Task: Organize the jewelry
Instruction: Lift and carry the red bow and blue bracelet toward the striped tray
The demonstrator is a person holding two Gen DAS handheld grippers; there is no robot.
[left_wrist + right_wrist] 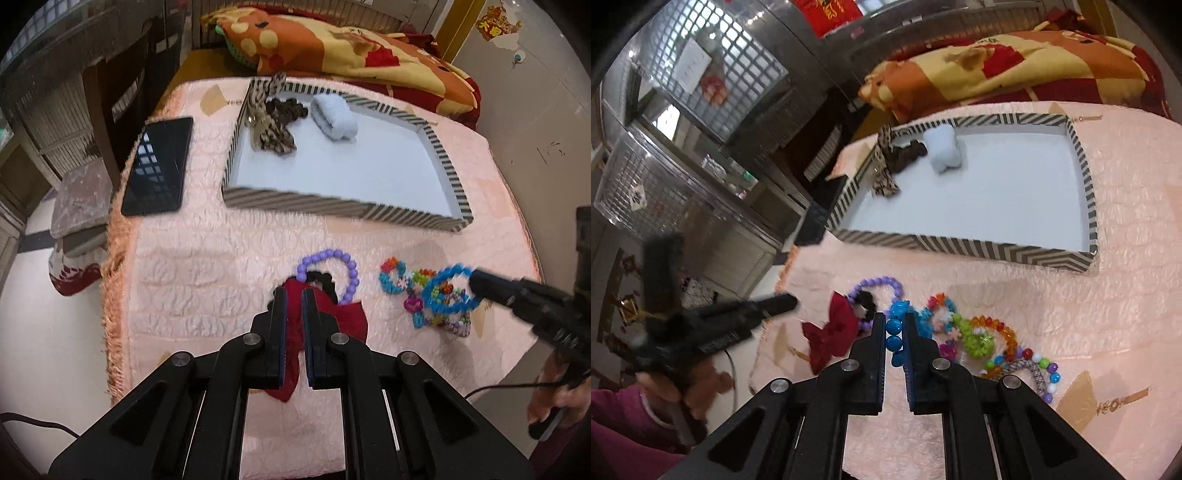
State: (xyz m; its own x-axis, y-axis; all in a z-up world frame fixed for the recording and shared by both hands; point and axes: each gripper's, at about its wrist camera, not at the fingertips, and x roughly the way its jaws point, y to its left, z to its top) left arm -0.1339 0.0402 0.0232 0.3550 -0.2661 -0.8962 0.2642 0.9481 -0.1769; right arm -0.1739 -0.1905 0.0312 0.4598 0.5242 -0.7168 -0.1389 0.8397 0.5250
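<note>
Gripping the red bow [295, 325] in my left gripper [294, 295], jaws clenched on it, I am pinching the blue bead bracelet [894, 332] in my right gripper [894, 321] above the pink surface [207, 280], near the striped tray [332, 205].

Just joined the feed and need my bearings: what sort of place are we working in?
Most likely a home bedroom. The work surface is a pink quilted cover with a folded orange and red blanket behind it, and the striped tray and loose bead bracelets sit right on the bedding.
</note>
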